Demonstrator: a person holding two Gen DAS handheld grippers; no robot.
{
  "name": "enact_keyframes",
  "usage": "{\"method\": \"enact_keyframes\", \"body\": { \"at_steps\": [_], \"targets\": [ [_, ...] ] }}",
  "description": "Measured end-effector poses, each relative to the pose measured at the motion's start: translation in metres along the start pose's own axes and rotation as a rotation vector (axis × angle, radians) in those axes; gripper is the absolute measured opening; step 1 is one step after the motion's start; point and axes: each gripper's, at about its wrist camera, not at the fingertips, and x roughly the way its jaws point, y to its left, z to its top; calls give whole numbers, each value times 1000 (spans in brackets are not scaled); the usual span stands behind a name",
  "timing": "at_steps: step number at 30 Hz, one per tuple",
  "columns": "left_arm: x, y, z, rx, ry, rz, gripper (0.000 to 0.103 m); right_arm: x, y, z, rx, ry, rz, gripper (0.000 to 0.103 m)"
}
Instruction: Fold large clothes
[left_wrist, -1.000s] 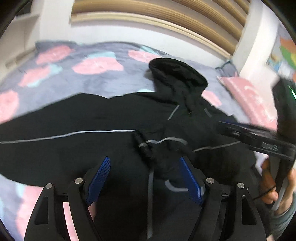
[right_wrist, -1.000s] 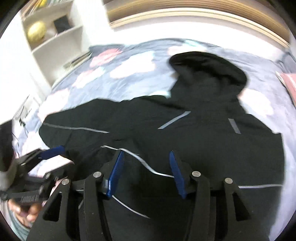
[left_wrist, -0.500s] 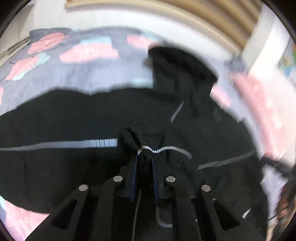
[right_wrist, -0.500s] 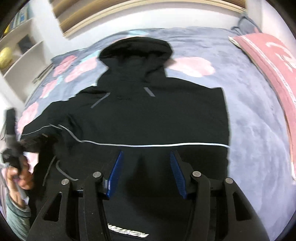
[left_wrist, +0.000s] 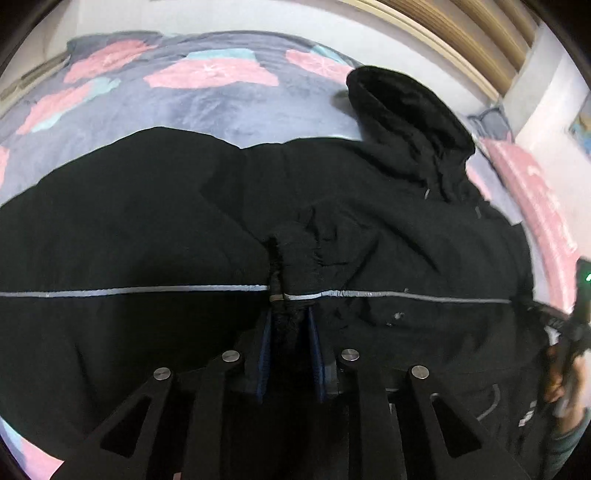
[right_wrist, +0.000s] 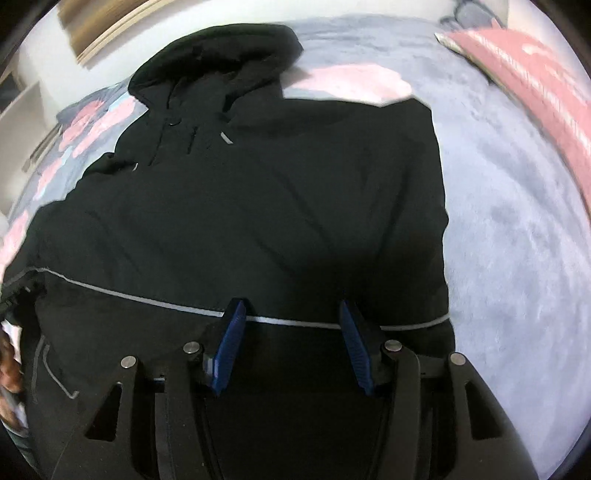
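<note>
- The hoodie lies flat on the bed, hood away from me, ready for folding.
- My left gripper pinches its cuff, jaws easing apart, to lay the sleeve across.
- My right gripper hangs half-spread over the body, grasping nothing.

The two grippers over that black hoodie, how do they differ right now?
The left gripper has a bunch of the black hoodie between its nearly closed pads, which are opening; the right gripper stands wide, nothing between its pads. The left sits over the folded-in sleeve cuff; the right hovers over the flat body. Both have blue pads.
</note>
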Motion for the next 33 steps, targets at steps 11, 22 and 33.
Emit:
{"method": "enact_keyframes", "body": {
  "at_steps": [11, 22, 33],
  "targets": [
    [-84, -68, 11, 107, -207, -72, 45, -97, 15, -12, -54, -194, -30, 77],
    [30, -66, -24, 29, -31, -28, 44, -21, 15, -53, -74, -152, 4, 87],
    [-86, -22, -31, -59, -228, 34, 45, -20, 23, -63, -108, -183, -33, 89]
  ]
}}
